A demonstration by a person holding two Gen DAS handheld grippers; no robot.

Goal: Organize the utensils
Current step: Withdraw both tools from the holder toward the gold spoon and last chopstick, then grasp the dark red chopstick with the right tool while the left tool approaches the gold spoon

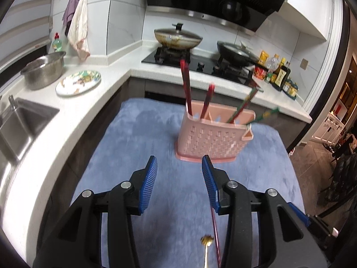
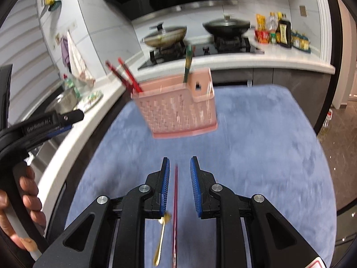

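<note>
Left wrist view is showing the left gripper (image 1: 179,167) hanging over a blue mat (image 1: 138,134), its jaws standing moderately apart with only mat between them. Ahead, a pink caddy (image 1: 212,138) is standing upright on the mat, with red chopsticks (image 1: 186,84) leaning in its left compartments and green-tipped ones (image 1: 243,107) tilting out to the right. Below the jaws, a gold spoon (image 1: 206,248) and a red chopstick (image 1: 215,230) are lying on the mat, the chopstick just beside the right finger.

Right wrist view is blurring with motion. The right gripper (image 2: 179,167) is holding its jaws narrow, and the red chopstick (image 2: 175,201) is running lengthwise between the pads, though I cannot tell whether they are touching it. The spoon (image 2: 161,236) is lying just left of it. At the left edge a hand (image 2: 15,212) is gripping the other tool, whose side is bearing white lettering that seems to read "GenRobot.AI".

Behind, two lidded woks (image 1: 177,38) are sitting on the stove (image 1: 200,63). Labels on the bottles (image 2: 283,33) are too small to read.
</note>
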